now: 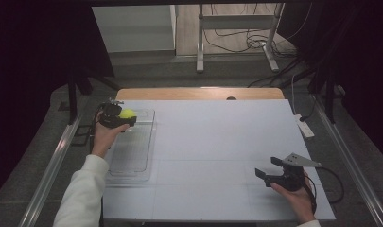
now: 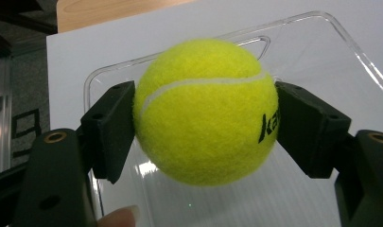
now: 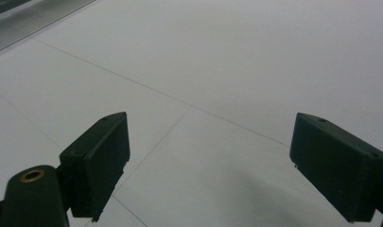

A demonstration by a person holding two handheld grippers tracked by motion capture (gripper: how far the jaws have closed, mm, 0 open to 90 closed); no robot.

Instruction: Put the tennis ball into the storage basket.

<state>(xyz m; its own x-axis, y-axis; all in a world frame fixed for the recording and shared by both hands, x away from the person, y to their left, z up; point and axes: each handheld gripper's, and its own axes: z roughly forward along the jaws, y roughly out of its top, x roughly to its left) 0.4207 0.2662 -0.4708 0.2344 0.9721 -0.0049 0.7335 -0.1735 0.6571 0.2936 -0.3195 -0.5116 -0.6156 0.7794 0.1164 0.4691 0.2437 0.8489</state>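
Tennis ball [image 2: 205, 111] sits clamped between the jaws of my left gripper [image 1: 119, 116], held above the far end of the clear plastic tray [image 1: 132, 156] (yellow felt, black lettering). My right gripper [image 1: 269, 169] hovers over the bare white table [image 1: 217, 142], jaws spread wide, holding nothing.

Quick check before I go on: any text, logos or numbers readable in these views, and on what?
"Ka": black letters on the tennis ball held in the left gripper, in the left gripper view; the print runs on behind the jaw pad, so the rest is hidden.
Clear tray: no print visible.
White table cover: faint seam lines, no text.
White device at the table's right edge: too small to read.
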